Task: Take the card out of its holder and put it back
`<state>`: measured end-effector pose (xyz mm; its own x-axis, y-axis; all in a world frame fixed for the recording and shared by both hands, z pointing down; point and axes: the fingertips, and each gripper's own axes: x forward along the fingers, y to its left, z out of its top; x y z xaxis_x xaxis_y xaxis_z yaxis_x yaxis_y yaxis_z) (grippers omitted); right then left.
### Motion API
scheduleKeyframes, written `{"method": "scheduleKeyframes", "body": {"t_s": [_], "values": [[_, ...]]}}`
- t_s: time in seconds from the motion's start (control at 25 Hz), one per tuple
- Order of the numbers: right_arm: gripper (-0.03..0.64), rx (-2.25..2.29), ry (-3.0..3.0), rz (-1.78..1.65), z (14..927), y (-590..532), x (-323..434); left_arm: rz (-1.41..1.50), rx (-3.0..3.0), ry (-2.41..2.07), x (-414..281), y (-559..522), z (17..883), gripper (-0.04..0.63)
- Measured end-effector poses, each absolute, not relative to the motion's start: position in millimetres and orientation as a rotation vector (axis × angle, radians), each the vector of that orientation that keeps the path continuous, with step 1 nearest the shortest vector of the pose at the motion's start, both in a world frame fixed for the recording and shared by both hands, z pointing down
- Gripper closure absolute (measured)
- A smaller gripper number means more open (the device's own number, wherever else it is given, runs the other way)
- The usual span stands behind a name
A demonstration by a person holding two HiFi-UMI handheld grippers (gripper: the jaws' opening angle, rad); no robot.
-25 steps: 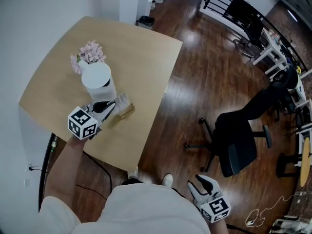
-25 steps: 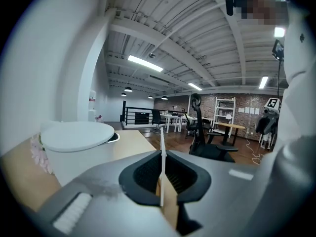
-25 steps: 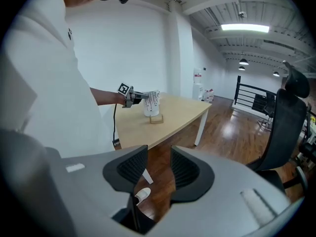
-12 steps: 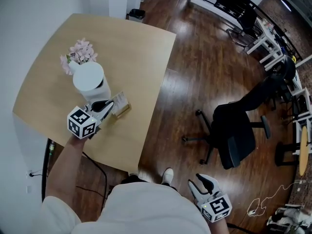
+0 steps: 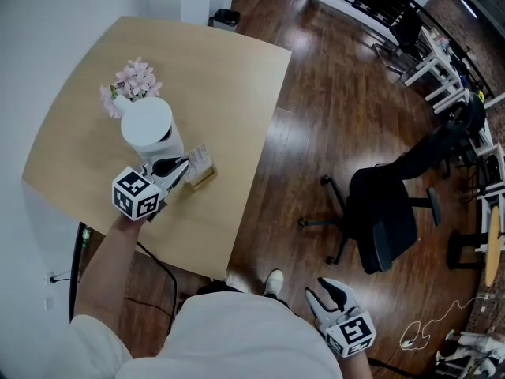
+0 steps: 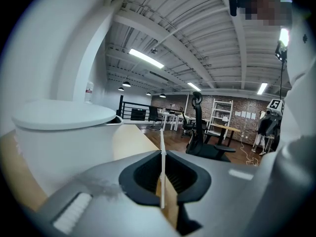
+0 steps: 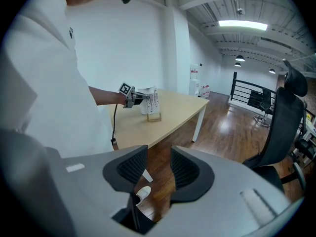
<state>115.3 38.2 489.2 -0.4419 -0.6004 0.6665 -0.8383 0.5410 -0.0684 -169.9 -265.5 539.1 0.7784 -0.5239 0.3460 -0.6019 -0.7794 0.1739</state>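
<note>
My left gripper [image 5: 183,166] is shut on a white printed card [image 5: 199,159], which stands over a small wooden holder [image 5: 204,181] on the light wooden table [image 5: 221,85]. In the left gripper view the card [image 6: 162,152] shows edge-on as a thin white line pinched between the dark pads [image 6: 185,179]. Whether its lower edge sits in the holder's slot I cannot tell. My right gripper [image 5: 325,291] hangs low beside the person's hip, away from the table, open with nothing between its fingers [image 7: 183,169]. From there the card [image 7: 153,100] and holder [image 7: 154,116] appear far off.
A white vase [image 5: 148,130] with pink flowers [image 5: 129,83] stands just left of the card, close to my left gripper. A black office chair [image 5: 384,215] is on the dark wood floor [image 5: 323,117] to the right. A cable [image 5: 154,263] hangs below the table's near edge.
The head camera has drifted a little. My left gripper stays shut on the card by the holder, and the right gripper stays low at the side.
</note>
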Motion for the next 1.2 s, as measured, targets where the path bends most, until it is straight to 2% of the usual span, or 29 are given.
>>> {"method": "scheduleKeyframes", "body": {"t_s": [1.04,1.12,1.2], "values": [[0.468,1.172,-2.190,0.542,493.2,31.7,128.2,0.448,2.639,-0.874,-166.9,-267.8,596.3,0.575],[0.468,1.168,-2.201,0.536,493.9,32.0,131.1,0.471,2.636,-0.893,-168.0,-268.9,597.0,0.567],[0.468,1.162,-2.210,0.533,493.7,32.4,134.3,0.479,2.627,-0.928,-171.1,-270.3,595.0,0.524]]}}
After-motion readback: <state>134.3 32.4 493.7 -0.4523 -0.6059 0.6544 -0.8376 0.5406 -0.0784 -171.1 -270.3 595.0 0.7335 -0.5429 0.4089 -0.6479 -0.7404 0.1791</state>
